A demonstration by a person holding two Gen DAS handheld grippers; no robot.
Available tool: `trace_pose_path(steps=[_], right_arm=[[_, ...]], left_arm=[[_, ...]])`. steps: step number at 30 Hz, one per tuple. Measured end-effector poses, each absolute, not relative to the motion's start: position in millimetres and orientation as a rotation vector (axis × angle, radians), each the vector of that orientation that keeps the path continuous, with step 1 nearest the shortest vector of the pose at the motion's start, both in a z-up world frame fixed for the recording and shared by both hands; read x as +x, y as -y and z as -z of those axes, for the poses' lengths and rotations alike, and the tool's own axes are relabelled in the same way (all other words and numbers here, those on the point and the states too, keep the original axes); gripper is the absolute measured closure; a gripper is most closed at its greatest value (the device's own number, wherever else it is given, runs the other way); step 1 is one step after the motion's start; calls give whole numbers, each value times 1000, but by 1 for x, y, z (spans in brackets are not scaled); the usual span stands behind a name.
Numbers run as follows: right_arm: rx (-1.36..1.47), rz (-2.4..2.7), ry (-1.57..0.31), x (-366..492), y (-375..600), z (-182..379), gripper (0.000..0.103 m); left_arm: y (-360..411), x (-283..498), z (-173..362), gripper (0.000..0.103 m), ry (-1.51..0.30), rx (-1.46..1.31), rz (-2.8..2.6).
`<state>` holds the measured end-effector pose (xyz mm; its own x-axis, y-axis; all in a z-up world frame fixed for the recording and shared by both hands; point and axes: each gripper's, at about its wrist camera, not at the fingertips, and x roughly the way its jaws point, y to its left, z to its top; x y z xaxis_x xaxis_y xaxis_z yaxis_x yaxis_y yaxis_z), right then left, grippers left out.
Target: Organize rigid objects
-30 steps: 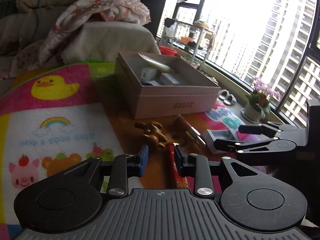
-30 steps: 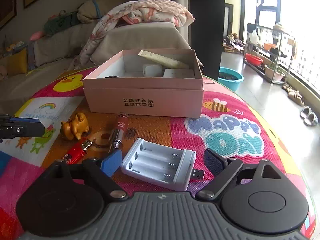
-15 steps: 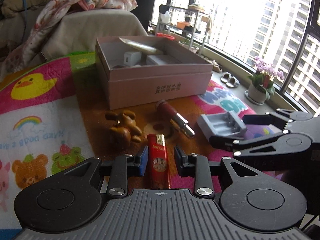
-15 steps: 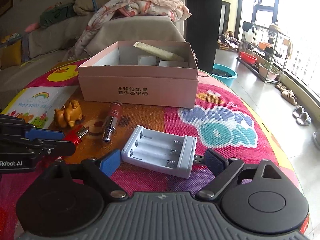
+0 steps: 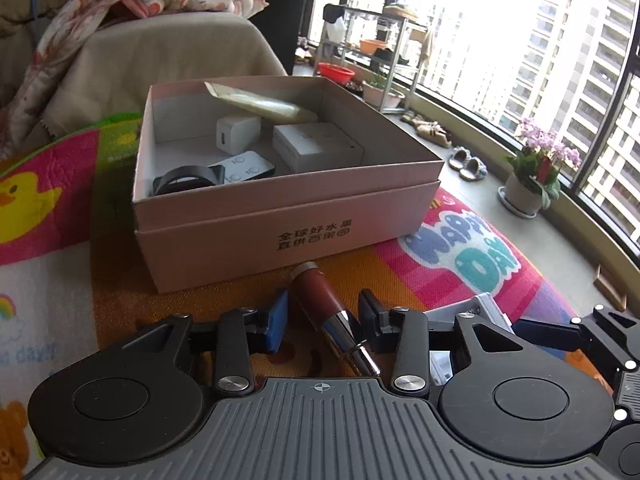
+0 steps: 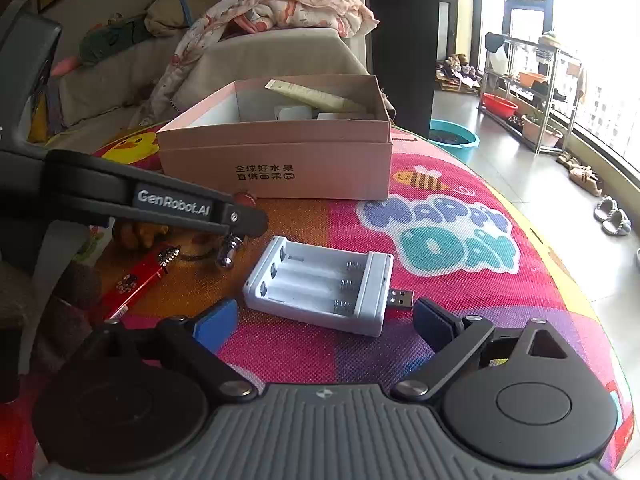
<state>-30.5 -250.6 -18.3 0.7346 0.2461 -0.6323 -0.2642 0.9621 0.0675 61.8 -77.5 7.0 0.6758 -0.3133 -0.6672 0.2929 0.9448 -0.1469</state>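
Observation:
A dark red lipstick tube with a silver end lies on the colourful mat just in front of the pink cardboard box. My left gripper straddles the tube. Its jaws are opening and the pads stand clear of the tube's sides. A white battery charger with a USB plug lies on the mat. My right gripper sits just short of it, jaws opening wide, nothing touching the pads. The box holds a white adapter, a white carton, a remote, a black ring and a pale tube.
A red lighter and a brown wooden animal, partly hidden behind the left gripper's finger, lie left of the charger. A sofa with a blanket stands behind the box. The mat's edge drops to the floor on the right.
My left gripper has moved right and forward, from over the red lighter to around the lipstick tube, and its jaws have widened. The right gripper stayed by the charger and opened slightly more.

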Motion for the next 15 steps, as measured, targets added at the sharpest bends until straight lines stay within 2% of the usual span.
trace_pose_path(steps=[2,3,15], right_arm=[[-31,-283,-691,-31,250,19,6],[-32,-285,-693,-30,249,19,6],[-62,-291,-710,-27,244,20,1]], left_arm=[[76,57,-6,69,-742,-21,361],[74,53,-6,78,-743,-25,376],[27,-25,-7,79,-779,-81,442]])
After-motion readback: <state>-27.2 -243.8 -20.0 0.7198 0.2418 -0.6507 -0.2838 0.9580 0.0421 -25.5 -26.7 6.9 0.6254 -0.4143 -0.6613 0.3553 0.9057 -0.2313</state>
